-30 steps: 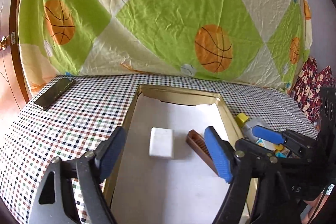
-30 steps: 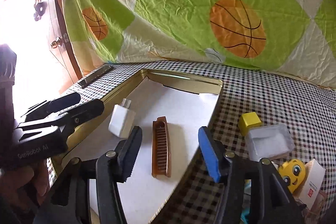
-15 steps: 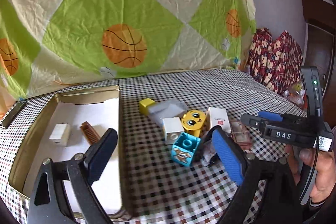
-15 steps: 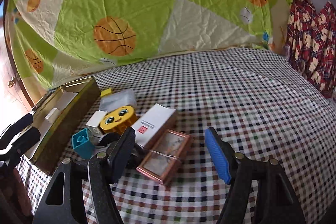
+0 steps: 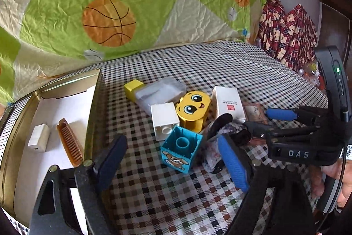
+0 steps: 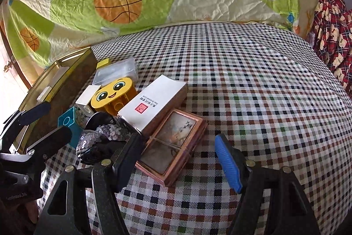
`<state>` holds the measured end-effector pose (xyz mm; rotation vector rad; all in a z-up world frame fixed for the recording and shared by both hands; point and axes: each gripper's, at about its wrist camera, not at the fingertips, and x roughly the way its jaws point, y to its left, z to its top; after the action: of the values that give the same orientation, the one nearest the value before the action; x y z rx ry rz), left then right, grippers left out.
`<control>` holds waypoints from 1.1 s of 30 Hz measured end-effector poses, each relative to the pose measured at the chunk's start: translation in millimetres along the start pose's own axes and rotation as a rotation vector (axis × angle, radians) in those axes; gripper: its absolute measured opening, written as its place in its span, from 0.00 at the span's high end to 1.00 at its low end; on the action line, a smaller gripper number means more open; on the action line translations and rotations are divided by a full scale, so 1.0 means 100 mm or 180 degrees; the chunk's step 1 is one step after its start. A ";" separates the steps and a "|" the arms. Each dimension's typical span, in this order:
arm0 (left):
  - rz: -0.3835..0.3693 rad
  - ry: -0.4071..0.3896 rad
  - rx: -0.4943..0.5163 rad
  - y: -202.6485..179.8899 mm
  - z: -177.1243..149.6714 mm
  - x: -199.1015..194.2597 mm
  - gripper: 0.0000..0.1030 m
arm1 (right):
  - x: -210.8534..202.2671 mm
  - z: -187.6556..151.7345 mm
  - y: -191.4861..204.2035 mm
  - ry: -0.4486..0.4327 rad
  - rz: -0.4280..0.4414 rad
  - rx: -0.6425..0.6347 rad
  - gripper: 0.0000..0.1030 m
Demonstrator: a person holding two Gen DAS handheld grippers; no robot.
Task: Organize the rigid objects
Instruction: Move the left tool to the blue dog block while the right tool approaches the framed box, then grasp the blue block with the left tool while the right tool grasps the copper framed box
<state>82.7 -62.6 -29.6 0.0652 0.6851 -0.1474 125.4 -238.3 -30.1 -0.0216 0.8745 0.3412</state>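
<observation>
My left gripper hovers just short of a teal toy block. Its jaws are closing, and the pads do not touch the block. My right gripper stands open around the near corner of a copper picture frame without pressing on it. The pile also holds a yellow face block, a white block, a white carton, a clear case and a dark sequined pouch. At the left, a gold tin holds a white charger and a brown comb.
A checked cloth covers the table, with bare cloth to the right of the pile. A basketball-print sheet hangs behind. Red patterned fabric is heaped at the far right. A hand holds the right gripper.
Both grippers have swung right, from over the tin to the pile of objects. The right gripper's jaws have spread wider. The pile and the tin's contents have not moved.
</observation>
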 end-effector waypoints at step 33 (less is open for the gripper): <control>-0.0205 -0.0053 -0.0033 0.05 0.00 -0.02 0.69 | -0.03 -0.04 0.04 -0.0053 -0.0140 -0.0264 0.53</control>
<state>81.9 -57.3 -28.4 0.0320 0.6716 -0.2062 120.0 -236.3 -30.1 -0.1146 0.8418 0.3358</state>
